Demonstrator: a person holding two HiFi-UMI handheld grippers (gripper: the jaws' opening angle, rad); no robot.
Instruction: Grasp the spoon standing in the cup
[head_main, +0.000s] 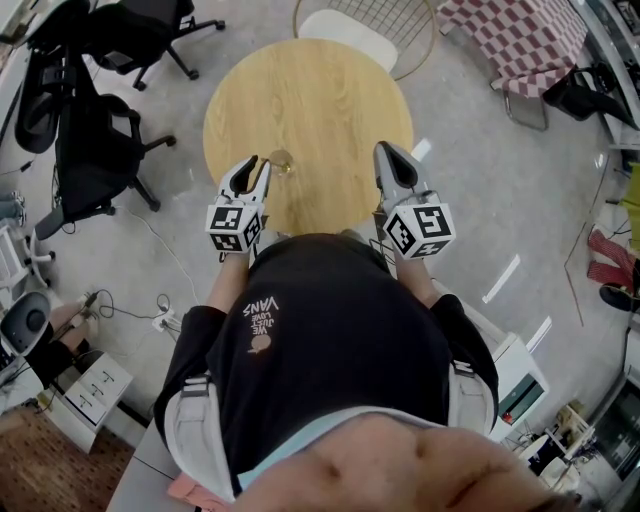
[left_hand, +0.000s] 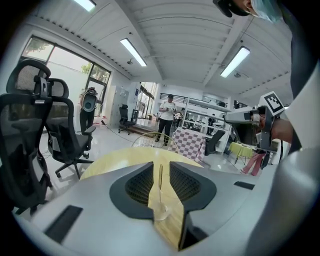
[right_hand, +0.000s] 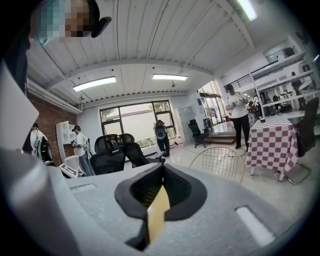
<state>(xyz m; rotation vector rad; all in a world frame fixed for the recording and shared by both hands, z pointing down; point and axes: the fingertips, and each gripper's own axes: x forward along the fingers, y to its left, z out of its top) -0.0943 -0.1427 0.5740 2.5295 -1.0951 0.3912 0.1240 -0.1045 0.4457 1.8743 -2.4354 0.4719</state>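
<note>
1. Spoon (left_hand: 160, 180) stood upright in a small clear cup (left_hand: 161, 209) near the front edge of the round wooden counter (head_main: 320, 90), its thin handle rising straight up.
2. From where I stood, the left gripper (left_hand: 161, 164) had its jaws only narrowly apart, with the spoon handle in the slot between them. I could not see either jaw pressing on it, so I took the grasp as not yet made.
3. The right gripper (right_hand: 160, 169) hung to the other side over the counter's edge, jaws together with nothing in them, well clear of the cup.
4. I judged the step in hand to be the closing squeeze. To do it well, the handle should sit centred in the gap, so both jaws meet it at once and neither shoves it sideways.
5. The bite should land on the handle above the rim; catching the rim would likely tip so light a cup.
6. Closing slowly and keeping the gripper level seemed wise, since a thin handle can twist or slip.
7. Any lift afterwards should go straight up, so the bowl clears the cup without dragging it.
</note>
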